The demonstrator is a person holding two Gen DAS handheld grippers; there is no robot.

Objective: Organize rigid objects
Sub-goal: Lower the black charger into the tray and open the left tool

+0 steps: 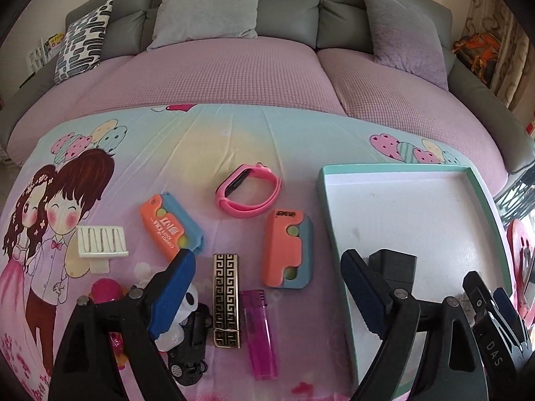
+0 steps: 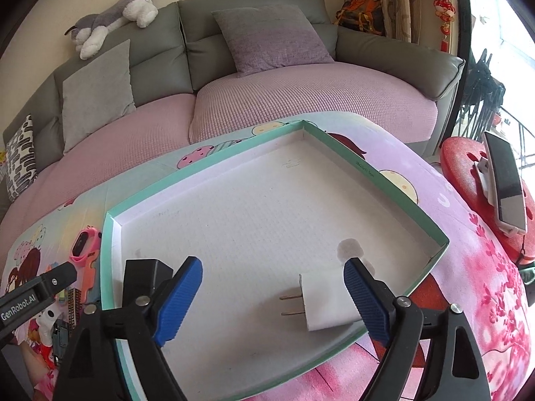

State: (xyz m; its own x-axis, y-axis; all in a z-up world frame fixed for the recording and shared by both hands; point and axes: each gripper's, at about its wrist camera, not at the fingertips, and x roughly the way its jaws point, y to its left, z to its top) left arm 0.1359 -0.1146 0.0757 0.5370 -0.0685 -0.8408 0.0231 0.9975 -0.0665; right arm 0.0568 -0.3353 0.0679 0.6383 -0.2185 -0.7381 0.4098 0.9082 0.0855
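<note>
White plug, two brass prongs, lying in green-rimmed tray, both tools spread apart.

Matt cardboard tray; glossy translucent plastic lighter (pink); printed cloth.

We are in a home living room. A grey sofa with a pink quilted seat cover fills the far side, with grey throw cushions and a patterned black-and-white pillow along its back. A plush husky lies on the sofa's top edge. Patterned curtains and red hanging festive ornaments frame a bright window at the right. A cartoon-print cloth covers the table before us.
</note>
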